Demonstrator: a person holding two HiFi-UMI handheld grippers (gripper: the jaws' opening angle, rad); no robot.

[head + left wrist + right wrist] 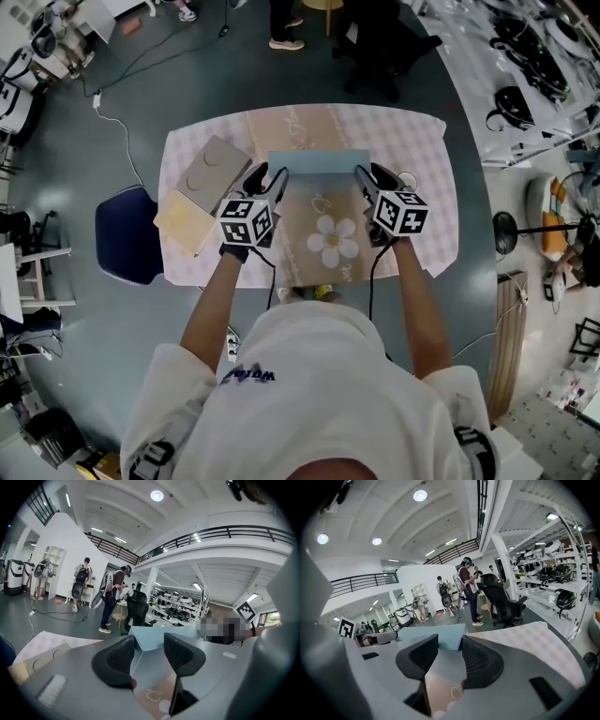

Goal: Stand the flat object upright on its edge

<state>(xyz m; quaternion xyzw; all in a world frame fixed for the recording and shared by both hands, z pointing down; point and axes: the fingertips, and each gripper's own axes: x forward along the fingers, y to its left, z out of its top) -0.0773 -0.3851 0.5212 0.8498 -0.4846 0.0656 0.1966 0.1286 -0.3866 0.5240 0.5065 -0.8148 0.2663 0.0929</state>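
Note:
The flat object is a thin box with a brown face bearing a white flower and a light blue far edge. It lies between my two grippers over the middle of the checked table, brown face towards me. My left gripper is shut on its left edge, and my right gripper is shut on its right edge. In the left gripper view the blue edge passes between the dark pads of the left gripper. The right gripper view shows the same blue edge running between the right gripper's pads.
Two flat tan boards lie on the table's left side. A small round thing sits just right of the right gripper. A dark blue chair stands left of the table. People and an office chair are beyond the far edge.

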